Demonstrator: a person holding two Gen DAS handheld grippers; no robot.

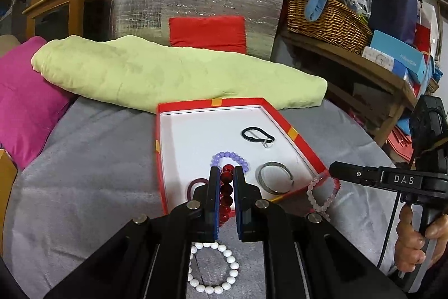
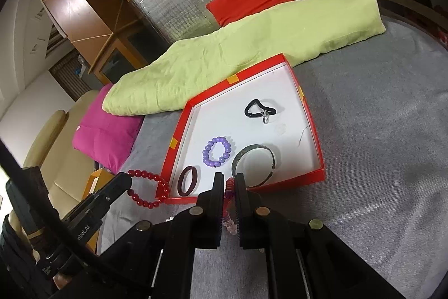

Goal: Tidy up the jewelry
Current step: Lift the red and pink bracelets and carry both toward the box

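A red box [image 1: 305,147] [image 2: 313,108] with a white floor lies on the grey cloth. In it are a lilac bead bracelet [image 1: 238,159] [image 2: 218,152], a silver bangle [image 1: 275,178] [image 2: 253,163], a dark maroon ring [image 1: 194,185] [image 2: 188,181] and a black hair tie with a small ring [image 1: 256,134] [image 2: 259,108]. My left gripper [image 1: 226,171] [image 2: 123,181] is shut on a red bead bracelet [image 1: 226,192] [image 2: 151,188] over the box's near edge. My right gripper [image 2: 229,178] [image 1: 333,167] is shut on a pink bead bracelet [image 1: 322,195] [image 2: 230,203] at the box's near corner.
A white bead bracelet [image 1: 214,268] lies on the grey cloth [image 1: 98,173] under my left gripper. A folded green cloth [image 1: 168,74] [image 2: 238,46] lies behind the box, a magenta cushion [image 1: 25,100] [image 2: 106,131] at the left. Wicker basket [image 1: 327,18] and boxes stand at the right.
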